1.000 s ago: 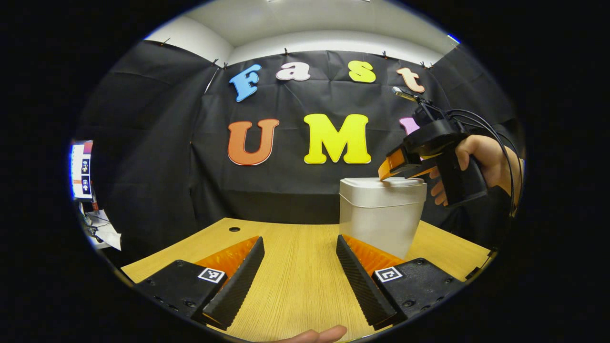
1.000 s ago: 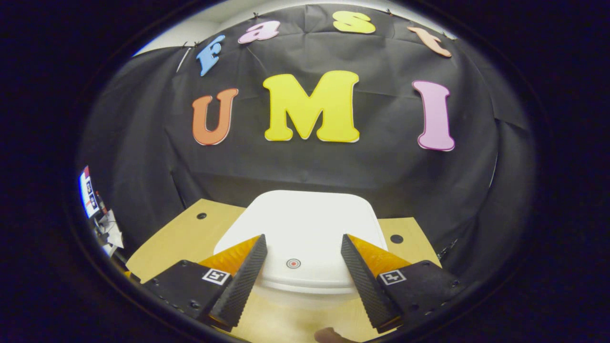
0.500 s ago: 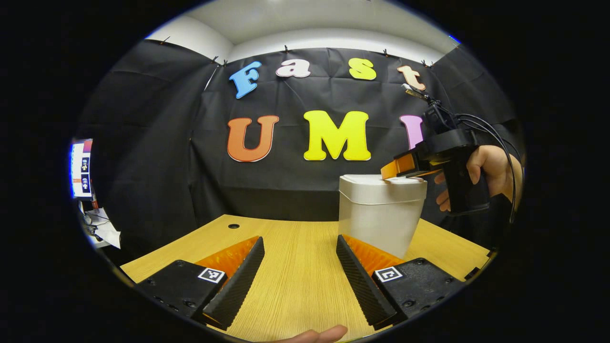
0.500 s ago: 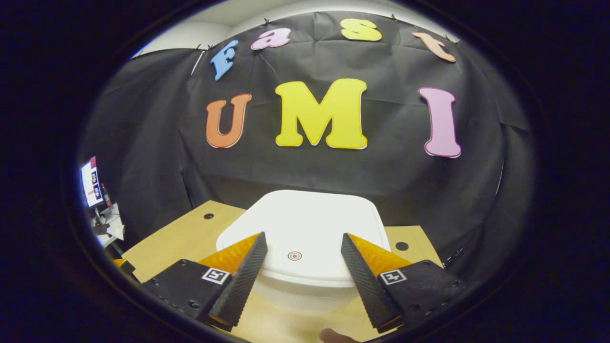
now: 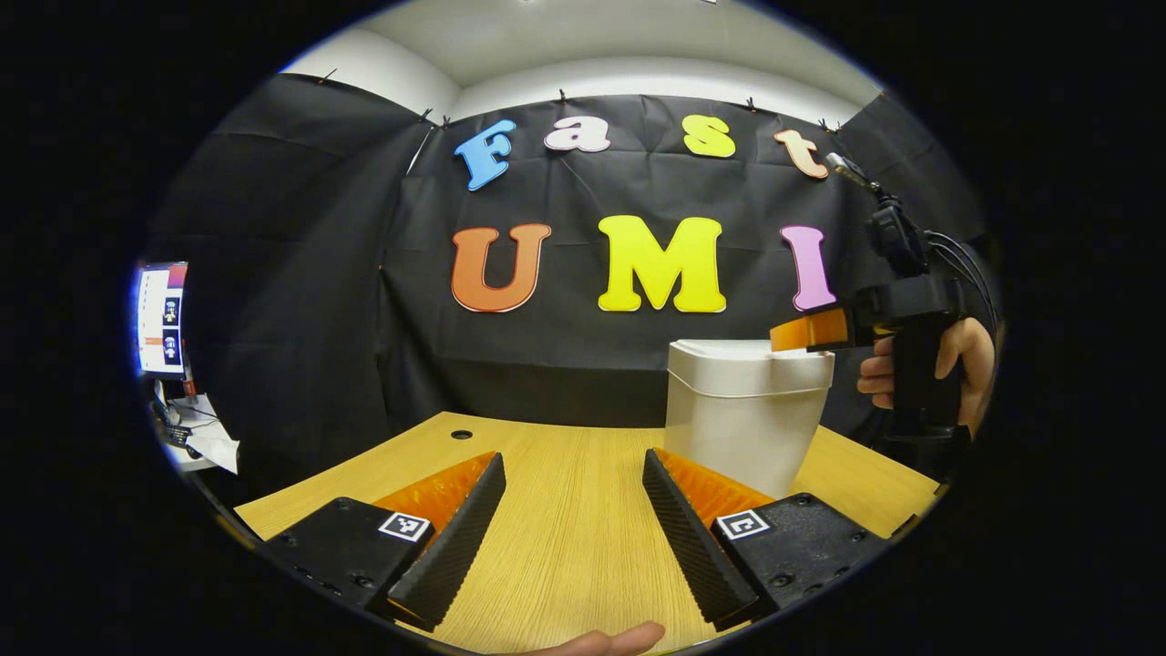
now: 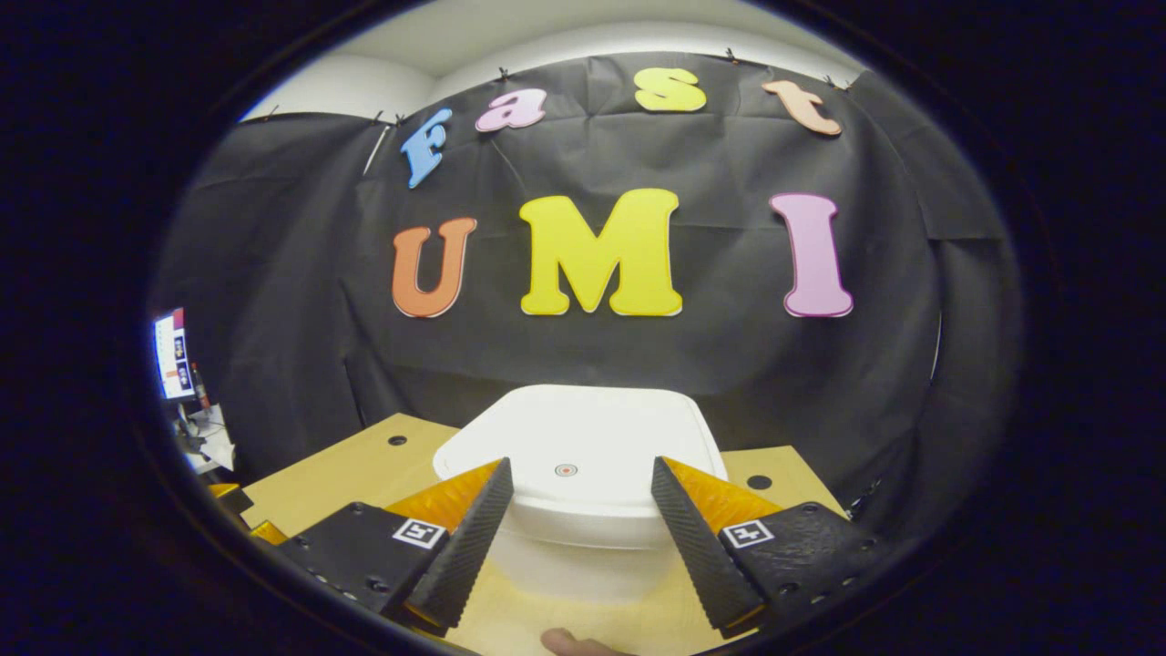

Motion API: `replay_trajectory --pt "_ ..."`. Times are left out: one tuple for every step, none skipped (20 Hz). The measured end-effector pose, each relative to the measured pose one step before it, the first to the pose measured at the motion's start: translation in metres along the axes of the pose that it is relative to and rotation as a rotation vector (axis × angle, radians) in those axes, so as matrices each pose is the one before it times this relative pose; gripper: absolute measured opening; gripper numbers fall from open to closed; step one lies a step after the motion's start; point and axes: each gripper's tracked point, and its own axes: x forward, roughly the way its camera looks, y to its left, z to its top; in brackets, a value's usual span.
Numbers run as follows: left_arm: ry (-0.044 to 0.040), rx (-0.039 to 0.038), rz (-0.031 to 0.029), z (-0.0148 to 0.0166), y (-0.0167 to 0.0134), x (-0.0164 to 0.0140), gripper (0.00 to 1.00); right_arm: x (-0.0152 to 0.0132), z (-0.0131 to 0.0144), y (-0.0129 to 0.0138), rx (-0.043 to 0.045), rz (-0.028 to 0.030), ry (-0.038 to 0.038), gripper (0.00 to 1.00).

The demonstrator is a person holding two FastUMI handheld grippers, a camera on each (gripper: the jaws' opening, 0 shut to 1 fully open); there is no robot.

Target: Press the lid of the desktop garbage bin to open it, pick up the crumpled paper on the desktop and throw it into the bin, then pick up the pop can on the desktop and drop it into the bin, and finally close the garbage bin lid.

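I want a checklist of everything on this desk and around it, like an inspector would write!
Surface: wooden desk, round holes near its back edge.
Job's things: white bin upright, lid shut, small red dot on top.
Clutter: nothing seen on the desk.
Grippers: left gripper open above the desk; right gripper open, level with the lid's near edge, held by a hand.
Cables: black cables loop off the right gripper.
Surroundings: black cloth wall; screen far left.
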Motion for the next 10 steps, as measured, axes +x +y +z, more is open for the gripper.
replay_trajectory --pt "0.00080 -0.00011 -0.00186 -0.00033 -0.00035 -0.00105 0.98 -0.00999 -0.00253 -0.00372 -0.01116 -0.01533 -0.00329 0.94" --pt "-0.00001 0.00105 0.00030 0.00031 0.00018 -0.00117 0.98 -0.00940 0.00006 -0.00148 -0.02802 -0.00474 -0.01591 0.94" --pt "-0.00140 0.00041 -0.00106 0.00038 -0.00046 0.00028 0.98 -0.01052 0.00072 -0.00533 -0.02635 -0.01963 -0.02211 0.94" --pt "-0.00126 0.00086 -0.00536 0.00037 -0.00169 0.00006 0.98 -0.00999 0.00144 -0.00767 -0.01408 -0.02387 -0.03148 0.94" --pt "-0.00407 0.00273 -0.00866 0.00155 -0.00282 -0.00143 0.98 -0.01021 -0.00166 -0.00368 -0.02253 -0.00937 -0.01955 0.96" --pt "-0.00483 0.00263 -0.00570 0.00212 -0.00011 -0.00153 0.98 -0.00808 -0.00328 -0.00574 -0.02045 -0.01332 -0.01597 0.97" --pt "-0.00728 -0.00003 -0.00062 0.00275 -0.00013 -0.00200 0.98 -0.00890 -0.00438 -0.01031 -0.01104 -0.02724 -0.01267 0.95" --pt "-0.01036 -0.00169 -0.00240 0.00353 -0.00064 -0.00182 0.98 -0.00933 -0.00459 -0.00807 -0.00469 -0.02131 -0.00930 0.95" --pt "-0.01178 -0.00225 -0.00565 0.00421 -0.00232 -0.00267 0.98 -0.00910 -0.00493 -0.00427 0.00034 -0.00910 -0.00770 0.97" --pt "-0.01053 -0.00057 -0.00604 0.00339 -0.00234 -0.00216 0.98 -0.00854 -0.00327 -0.00299 0.01096 -0.00390 -0.00888 0.95"
